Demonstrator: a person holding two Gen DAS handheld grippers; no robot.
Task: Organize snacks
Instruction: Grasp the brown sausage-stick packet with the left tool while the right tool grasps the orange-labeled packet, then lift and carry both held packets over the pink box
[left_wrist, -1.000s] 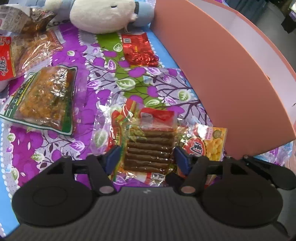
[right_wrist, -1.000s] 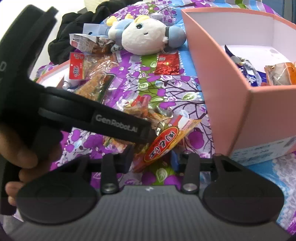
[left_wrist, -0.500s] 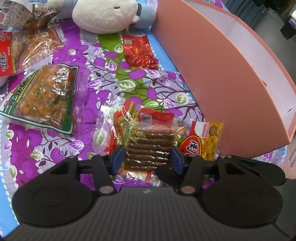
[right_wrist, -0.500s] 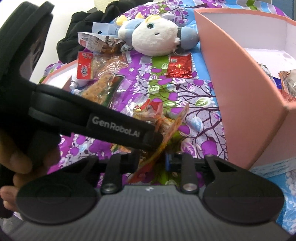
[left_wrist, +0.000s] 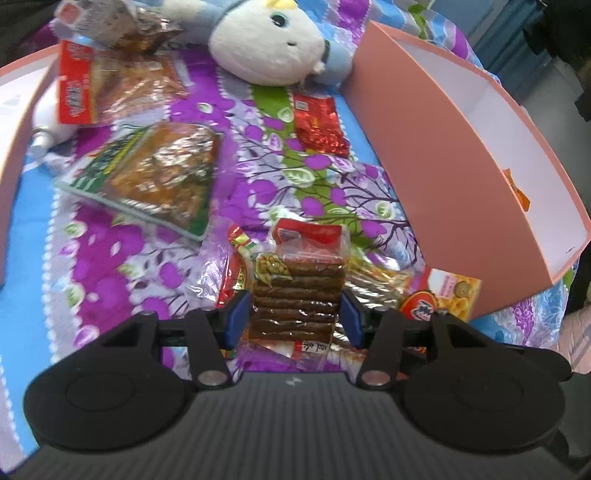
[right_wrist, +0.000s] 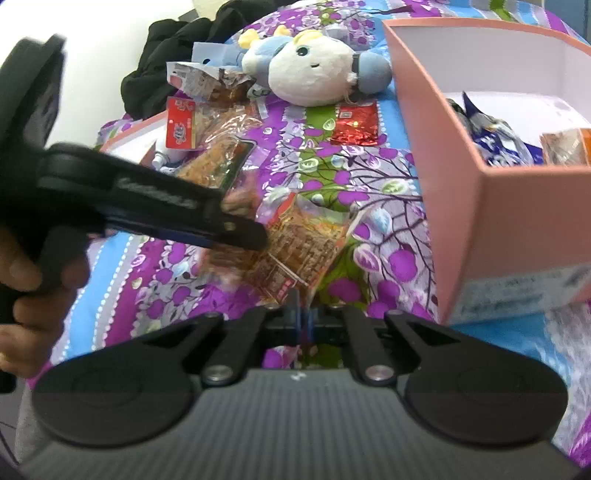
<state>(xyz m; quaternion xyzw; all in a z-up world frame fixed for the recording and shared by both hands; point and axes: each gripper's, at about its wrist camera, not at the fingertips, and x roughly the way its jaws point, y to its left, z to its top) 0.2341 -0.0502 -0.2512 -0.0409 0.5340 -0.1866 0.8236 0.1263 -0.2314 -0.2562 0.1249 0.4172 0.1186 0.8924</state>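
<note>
Left gripper (left_wrist: 293, 317): blue pads clamped on both sides of a clear pack of brown sticks (left_wrist: 297, 299), lifted off the floral cloth (left_wrist: 110, 258). Right gripper (right_wrist: 301, 317): jaws pressed together, pinching the lower edge of an orange-red snack packet (right_wrist: 306, 247), same packet seen yellow and red just right of the left claw. Underneath, loose wrappers on the cloth. Further left, a green-edged packet of orange snack (left_wrist: 155, 177); beyond it, a red foil packet (left_wrist: 319, 125) and a white-and-blue plush toy (left_wrist: 273, 40). To the right, a pink box (right_wrist: 517, 206) holding a blue-and-white bag (right_wrist: 498, 144).
</note>
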